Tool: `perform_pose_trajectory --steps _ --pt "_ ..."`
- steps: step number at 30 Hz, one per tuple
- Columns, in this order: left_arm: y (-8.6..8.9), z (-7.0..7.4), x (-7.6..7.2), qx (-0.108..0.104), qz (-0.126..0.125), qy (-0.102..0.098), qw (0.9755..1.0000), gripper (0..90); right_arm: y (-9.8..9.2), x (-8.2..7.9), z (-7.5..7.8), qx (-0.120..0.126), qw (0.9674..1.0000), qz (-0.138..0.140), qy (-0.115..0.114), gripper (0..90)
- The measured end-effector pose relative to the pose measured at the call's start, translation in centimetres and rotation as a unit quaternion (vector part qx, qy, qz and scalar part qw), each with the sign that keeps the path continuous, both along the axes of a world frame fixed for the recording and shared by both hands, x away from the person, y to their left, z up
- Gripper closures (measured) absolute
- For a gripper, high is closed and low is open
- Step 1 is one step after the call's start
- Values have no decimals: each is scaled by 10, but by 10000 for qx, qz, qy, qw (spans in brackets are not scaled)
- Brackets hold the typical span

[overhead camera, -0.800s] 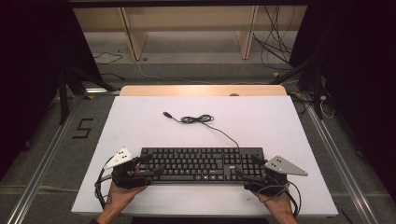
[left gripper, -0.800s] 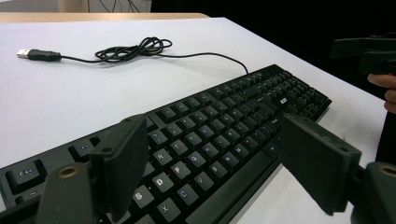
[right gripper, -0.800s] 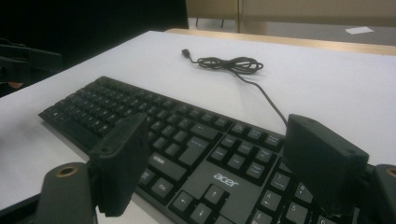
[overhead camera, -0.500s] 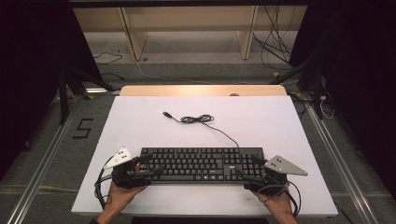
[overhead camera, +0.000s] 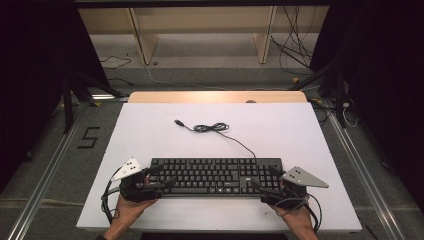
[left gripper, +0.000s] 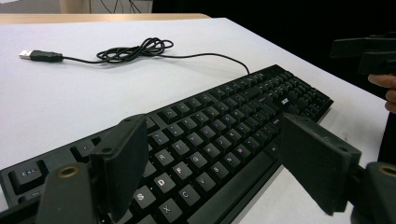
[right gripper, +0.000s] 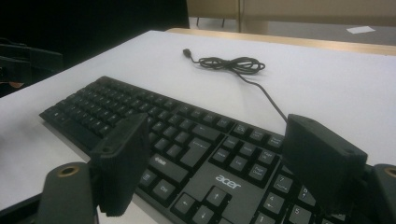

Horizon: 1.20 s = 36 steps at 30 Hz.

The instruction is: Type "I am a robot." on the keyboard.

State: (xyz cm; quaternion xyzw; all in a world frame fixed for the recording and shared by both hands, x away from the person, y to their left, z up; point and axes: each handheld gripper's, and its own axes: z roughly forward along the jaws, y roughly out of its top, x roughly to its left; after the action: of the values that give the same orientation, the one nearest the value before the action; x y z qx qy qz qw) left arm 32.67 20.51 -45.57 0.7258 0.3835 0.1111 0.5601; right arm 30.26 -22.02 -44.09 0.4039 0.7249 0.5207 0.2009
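A black keyboard [overhead camera: 215, 176] lies along the near side of the white table [overhead camera: 280, 130]. Its cable [overhead camera: 210, 128] runs back to a loose coil and ends in a USB plug [overhead camera: 178, 122]. My left gripper [overhead camera: 164, 177] is at the keyboard's left end, pointing right. Its jaws stand wide apart over the keys [left gripper: 224, 121], with nothing pressed between them. My right gripper [overhead camera: 262, 177] is at the right end, pointing left. It is open over the number pad and arrow keys [right gripper: 224, 182]. A hand holds each gripper from the table's near edge.
A wooden strip [overhead camera: 215, 96] borders the table's far edge, with shelving legs and floor cables beyond. Dark curtains stand on both sides. White table surface spreads around the cable coil [left gripper: 135, 49] and behind the keyboard.
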Motion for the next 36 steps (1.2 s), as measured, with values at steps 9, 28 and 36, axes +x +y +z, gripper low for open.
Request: perform_pose_trajectory --steps 9,28,36 --pt "1 0 1 -6 21 6 10000 239 2 1 0 -10 10000 33 8 247" --pt "1 0 1 -1 36 11 10000 239 20 8 0 -29 9996 261 75 261" --pt "2 -1 1 3 65 14 10000 240 30 14 -1 -78 9990 417 137 274"
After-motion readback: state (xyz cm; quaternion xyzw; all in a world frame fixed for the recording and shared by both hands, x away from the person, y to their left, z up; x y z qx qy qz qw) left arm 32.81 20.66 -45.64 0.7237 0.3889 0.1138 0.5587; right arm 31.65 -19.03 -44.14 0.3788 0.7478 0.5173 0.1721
